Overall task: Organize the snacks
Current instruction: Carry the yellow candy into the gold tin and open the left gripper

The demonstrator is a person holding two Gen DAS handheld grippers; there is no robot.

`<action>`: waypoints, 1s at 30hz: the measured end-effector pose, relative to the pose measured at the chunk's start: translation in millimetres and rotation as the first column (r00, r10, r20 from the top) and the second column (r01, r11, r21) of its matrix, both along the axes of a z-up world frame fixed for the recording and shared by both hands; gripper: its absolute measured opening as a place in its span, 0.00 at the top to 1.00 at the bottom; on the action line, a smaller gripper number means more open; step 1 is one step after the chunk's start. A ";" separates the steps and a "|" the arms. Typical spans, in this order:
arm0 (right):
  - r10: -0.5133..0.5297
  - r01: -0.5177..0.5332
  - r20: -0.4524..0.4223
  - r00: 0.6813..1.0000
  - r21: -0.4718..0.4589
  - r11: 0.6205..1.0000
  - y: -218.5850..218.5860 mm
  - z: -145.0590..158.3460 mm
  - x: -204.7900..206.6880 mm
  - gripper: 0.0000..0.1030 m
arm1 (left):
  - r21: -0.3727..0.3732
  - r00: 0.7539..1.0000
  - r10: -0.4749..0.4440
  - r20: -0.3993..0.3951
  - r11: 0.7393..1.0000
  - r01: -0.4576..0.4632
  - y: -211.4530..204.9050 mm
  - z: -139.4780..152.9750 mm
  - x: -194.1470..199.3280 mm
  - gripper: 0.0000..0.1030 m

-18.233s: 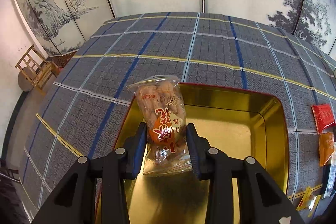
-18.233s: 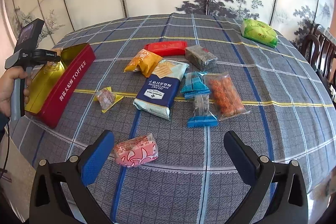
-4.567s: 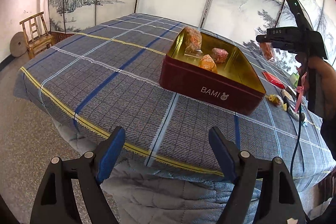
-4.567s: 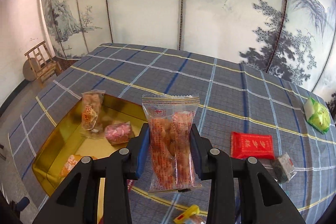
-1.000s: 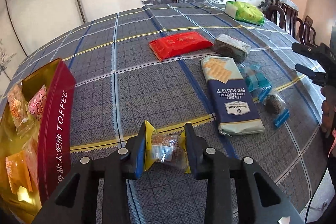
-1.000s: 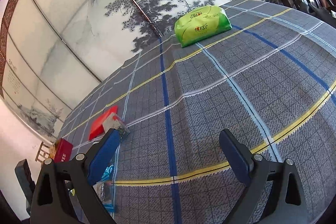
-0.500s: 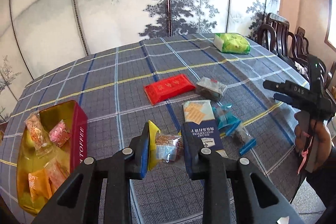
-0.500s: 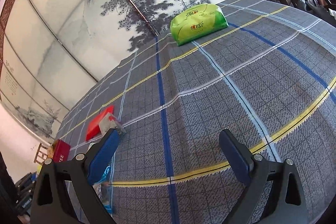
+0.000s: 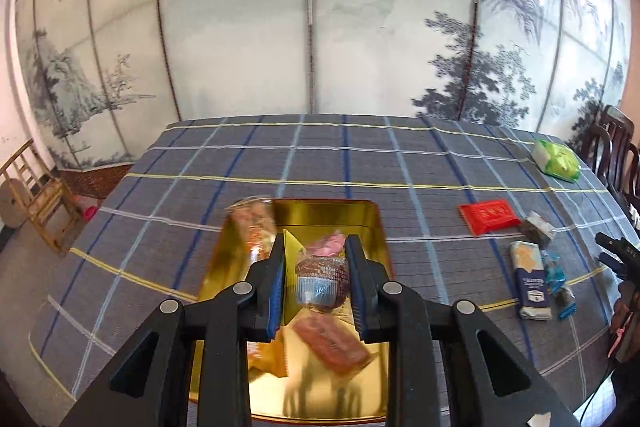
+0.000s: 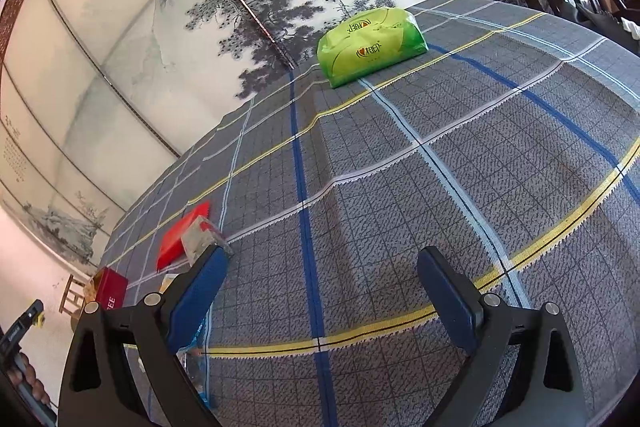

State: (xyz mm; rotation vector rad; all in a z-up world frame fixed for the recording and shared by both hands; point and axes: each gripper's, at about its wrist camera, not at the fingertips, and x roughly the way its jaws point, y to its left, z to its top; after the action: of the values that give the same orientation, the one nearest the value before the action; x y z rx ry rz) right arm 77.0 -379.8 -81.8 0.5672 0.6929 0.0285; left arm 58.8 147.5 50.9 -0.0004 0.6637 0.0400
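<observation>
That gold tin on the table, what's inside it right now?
The tin holds a pink packet, an orange-brown packet and a clear one leaning at its left wall. The left gripper and its held snack hide the rest.

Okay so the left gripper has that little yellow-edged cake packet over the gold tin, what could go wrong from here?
1. The left gripper pinches the small yellow-edged cake packet hard; the soft cake may get crushed.
2. Released here, it would likely land on the flat orange snack packet and pink candy packet already inside the gold-lined rectangular tin, stacking untidily.
3. It may bounce or slide toward the tin's wall.
</observation>
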 end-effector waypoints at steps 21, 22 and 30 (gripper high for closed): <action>0.000 0.000 -0.001 1.000 -0.002 1.000 -1.9 -0.3 -0.9 0.06 | -0.063 0.988 0.072 -0.140 0.995 -0.082 42.1 -46.3 22.1 0.77; 0.000 0.000 -0.001 1.000 -0.003 1.000 -0.4 0.2 -0.5 0.06 | -0.077 0.986 0.071 -0.154 0.994 -0.083 43.1 -48.9 25.6 0.77; 0.002 -0.002 0.000 1.000 -0.001 1.000 -2.6 -1.2 -1.8 0.05 | -0.061 0.974 0.077 -0.212 0.994 -0.092 37.9 -61.5 44.1 0.76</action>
State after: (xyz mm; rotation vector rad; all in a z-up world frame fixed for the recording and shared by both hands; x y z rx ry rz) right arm 75.2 -382.4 -83.0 0.5658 0.6931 0.0305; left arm 102.9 185.3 -10.6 -0.0936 0.8753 0.0995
